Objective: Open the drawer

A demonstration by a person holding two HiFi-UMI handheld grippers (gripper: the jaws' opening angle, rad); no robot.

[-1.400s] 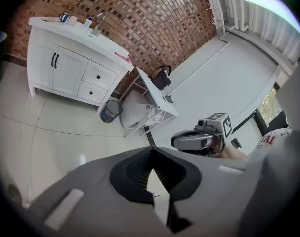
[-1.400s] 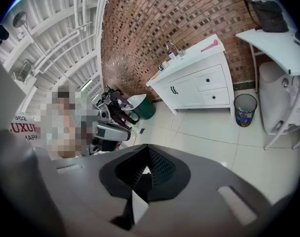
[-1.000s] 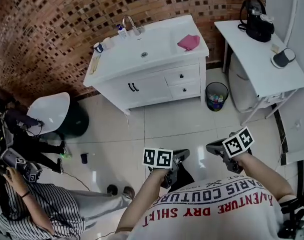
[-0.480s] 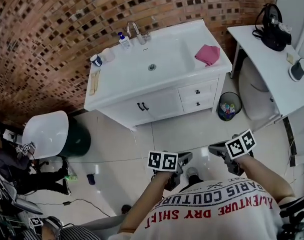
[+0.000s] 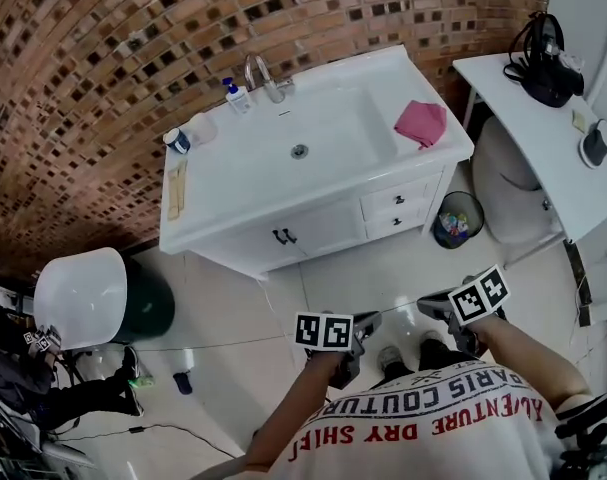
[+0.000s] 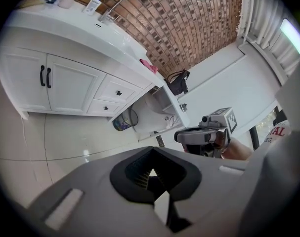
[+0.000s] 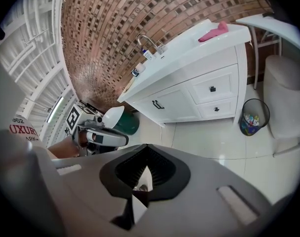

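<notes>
A white vanity (image 5: 328, 223) stands against the brick wall. It has two small drawers on its right side, an upper drawer (image 5: 398, 200) and a lower drawer (image 5: 397, 225), each with a dark knob; both are closed. The same upper drawer (image 6: 118, 93) (image 7: 212, 88) shows in both gripper views. My left gripper (image 5: 366, 321) (image 6: 152, 174) is shut and empty, held over the floor well short of the vanity. My right gripper (image 5: 429, 306) (image 7: 145, 174) is beside it, also shut and empty.
A wire trash bin (image 5: 457, 218) stands right of the vanity, with a white side table (image 5: 543, 138) and black bag (image 5: 546, 63) beyond. A pink cloth (image 5: 421, 123) lies on the counter. A white chair (image 5: 80, 296) and green bin (image 5: 148, 303) stand at left.
Both grippers have come forward toward the vanity, which now sits nearer and larger. The seated person at lower left has mostly slid out of view.
</notes>
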